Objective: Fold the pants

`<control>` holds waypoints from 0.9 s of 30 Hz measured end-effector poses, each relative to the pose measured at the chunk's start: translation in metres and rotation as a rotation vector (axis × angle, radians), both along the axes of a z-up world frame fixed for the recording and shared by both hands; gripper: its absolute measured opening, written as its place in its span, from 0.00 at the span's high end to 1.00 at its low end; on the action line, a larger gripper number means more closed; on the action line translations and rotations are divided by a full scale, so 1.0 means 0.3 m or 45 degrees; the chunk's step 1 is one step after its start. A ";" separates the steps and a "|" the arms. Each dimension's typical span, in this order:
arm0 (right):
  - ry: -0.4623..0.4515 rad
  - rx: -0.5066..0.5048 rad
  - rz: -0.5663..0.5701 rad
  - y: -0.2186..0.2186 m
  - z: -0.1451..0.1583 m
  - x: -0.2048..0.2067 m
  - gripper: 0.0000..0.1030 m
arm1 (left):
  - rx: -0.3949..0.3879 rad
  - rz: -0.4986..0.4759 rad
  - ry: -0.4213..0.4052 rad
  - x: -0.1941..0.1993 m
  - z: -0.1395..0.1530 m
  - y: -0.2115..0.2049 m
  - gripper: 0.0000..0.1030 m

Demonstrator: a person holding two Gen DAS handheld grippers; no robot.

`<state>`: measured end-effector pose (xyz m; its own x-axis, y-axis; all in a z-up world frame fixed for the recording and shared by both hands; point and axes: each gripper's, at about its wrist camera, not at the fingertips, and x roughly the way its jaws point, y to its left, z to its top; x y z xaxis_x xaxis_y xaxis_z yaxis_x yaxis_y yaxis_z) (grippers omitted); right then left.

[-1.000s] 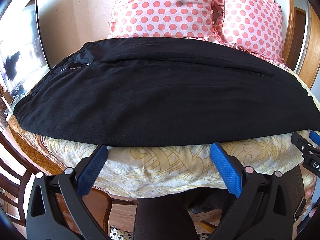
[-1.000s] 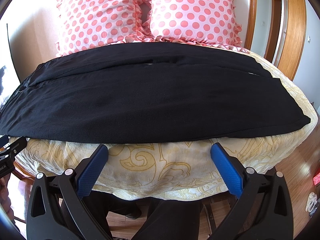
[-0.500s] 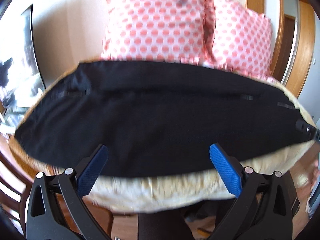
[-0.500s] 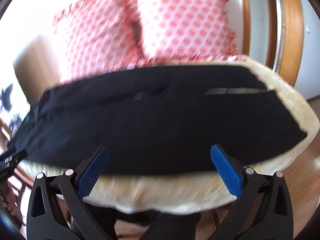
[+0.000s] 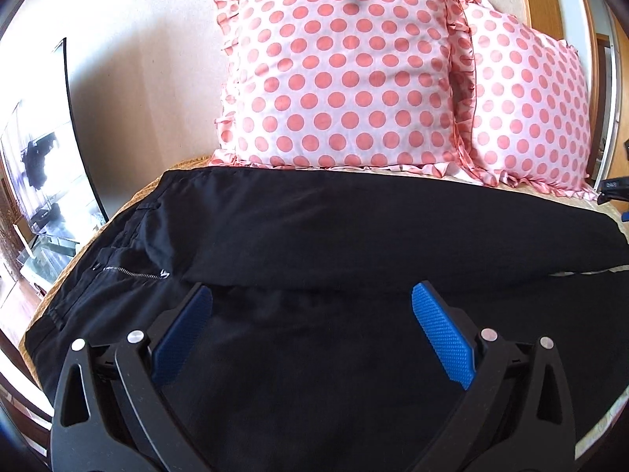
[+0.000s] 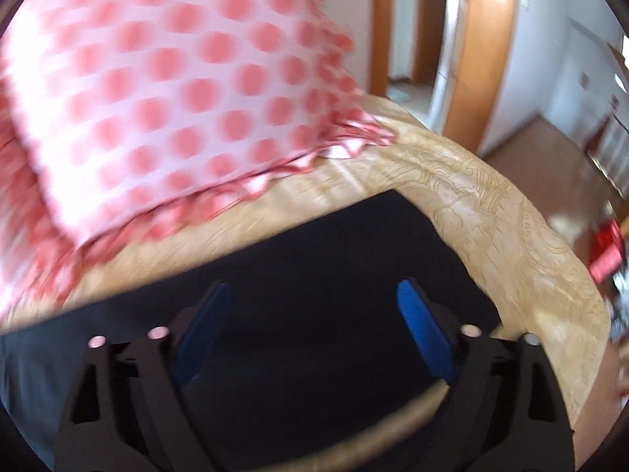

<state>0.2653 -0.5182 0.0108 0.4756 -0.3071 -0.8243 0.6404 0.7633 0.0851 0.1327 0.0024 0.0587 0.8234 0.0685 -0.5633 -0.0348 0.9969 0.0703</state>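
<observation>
Left wrist view: the left gripper point(image 5: 312, 318), a black two-finger claw with ribbed blue pads point(image 5: 442, 338), hangs over the black fabric pants point(image 5: 354, 232) with its jaws spread wide and nothing pinched between them. The pants lie flat across the cream and gold patterned bedspread point(image 5: 574, 208), stretching from one side of the bed to the other; the waist end sits toward the left of this picture, where a short silver zipper point(image 5: 131, 273) shows, and the two legs run off to the right, one lying behind the other with a seam-like fold between them. Two pink pillows with coral polka dots and ruffled edges point(image 5: 342, 78) lean against the pale wall just behind the pants. The right wrist view is blurred by motion. There the right gripper point(image 6: 312, 316), of the same black and blue build, points down over the leg-hem end of the pants point(image 6: 334, 259), near the bedspread's point(image 6: 491, 212) rounded corner; its jaws are closing but remain well apart, with only the flat cloth beneath them and no fabric gripped. A polka-dot pillow point(image 6: 157, 98) fills the upper left, and a wooden door frame point(image 6: 479, 39) stands beyond the bed.
</observation>
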 end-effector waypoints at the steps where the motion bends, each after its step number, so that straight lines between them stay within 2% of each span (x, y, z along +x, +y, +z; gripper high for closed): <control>1: 0.020 0.010 -0.039 -0.030 -0.020 0.029 0.24 | 0.005 -0.001 -0.010 0.006 -0.001 -0.002 0.02; 5: 0.087 0.019 -0.179 -0.126 -0.085 0.119 0.34 | 0.055 -0.013 -0.047 0.015 -0.006 -0.023 0.02; 9: 0.106 0.057 -0.260 -0.177 -0.131 0.160 0.34 | 0.119 -0.044 -0.056 0.022 -0.016 -0.051 0.02; 12: 0.101 0.039 -0.279 -0.188 -0.135 0.179 0.34 | 0.128 -0.086 -0.028 0.033 -0.025 -0.063 0.02; 16: 0.136 -0.040 -0.222 -0.170 -0.157 0.223 0.37 | 0.128 -0.104 -0.008 0.039 -0.031 -0.071 0.02; 18: 0.090 -0.043 -0.185 -0.165 -0.158 0.208 0.50 | 0.118 -0.098 -0.001 0.041 -0.033 -0.064 0.02; 20: 0.055 -0.015 -0.174 -0.164 -0.153 0.180 0.81 | 0.112 -0.088 -0.002 0.042 -0.029 -0.060 0.02; 22: 0.024 0.029 -0.156 -0.182 -0.151 0.141 0.93 | 0.112 -0.076 -0.012 0.035 -0.027 -0.054 0.02; 25: -0.065 0.123 -0.130 -0.199 -0.138 0.062 0.97 | 0.122 -0.074 -0.024 0.020 -0.020 -0.054 0.02; 27: -0.111 0.133 -0.101 -0.189 -0.120 0.000 0.98 | 0.113 -0.081 -0.028 0.007 -0.014 -0.055 0.02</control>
